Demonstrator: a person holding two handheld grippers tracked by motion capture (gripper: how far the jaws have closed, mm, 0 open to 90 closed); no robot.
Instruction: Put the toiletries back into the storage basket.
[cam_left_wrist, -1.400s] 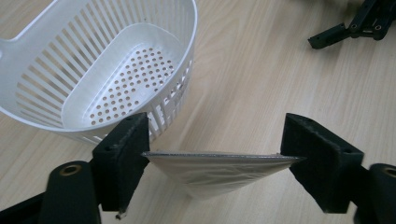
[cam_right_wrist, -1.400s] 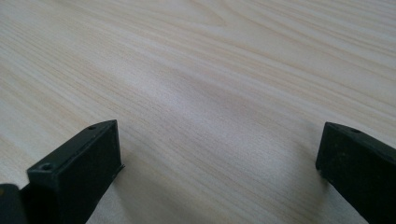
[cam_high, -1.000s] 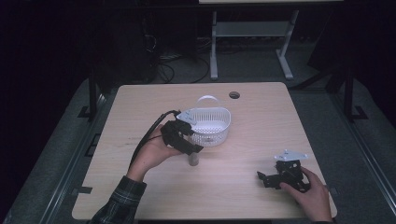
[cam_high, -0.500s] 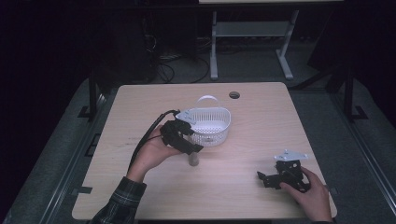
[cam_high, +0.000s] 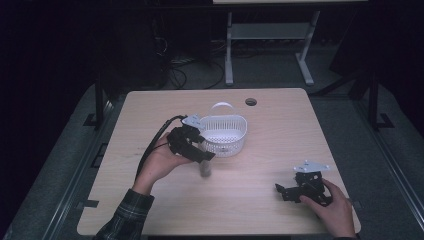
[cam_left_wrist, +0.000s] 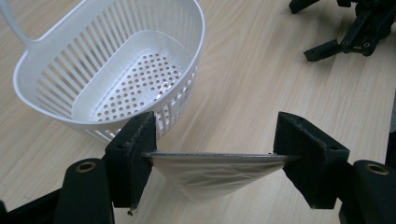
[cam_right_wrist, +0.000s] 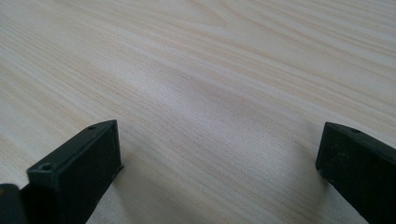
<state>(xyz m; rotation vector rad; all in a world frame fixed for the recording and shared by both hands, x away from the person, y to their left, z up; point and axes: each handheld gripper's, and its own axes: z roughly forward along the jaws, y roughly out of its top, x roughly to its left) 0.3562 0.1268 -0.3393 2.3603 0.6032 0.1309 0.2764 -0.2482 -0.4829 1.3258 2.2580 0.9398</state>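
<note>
Table (cam_high: 260, 205) first, since it's the biggest thing going: pale wooden top, mostly bare. Next down in size, the white slotted plastic basket with the hoop handle (cam_left_wrist: 116, 79) is sitting toward the far middle, upright and nothing in it that I can see. Then the hardware. My left gripper (cam_left_wrist: 212, 156) is hanging just beside the basket's near wall and pinching a clear cone-shaped plastic cup thing (cam_left_wrist: 210, 175) by its rim, a pad on each side, so the jaws are standing fairly wide but they're gripping, not idle. From the high view the cup (cam_high: 205, 169) is dangling just above the wood, right next to the basket. My right gripper (cam_high: 295, 191) is resting well apart near the right edge with its jaws spread and only wood grain between them.

I'm guessing the cup is heading into the basket. To do that well I'm thinking: lift enough that the pointed bottom clears the basket wall, keep the rim level so it isn't slipping out of that thin pinch, centre it over the perforated floor, then let go low so it isn't bouncing out.
</note>
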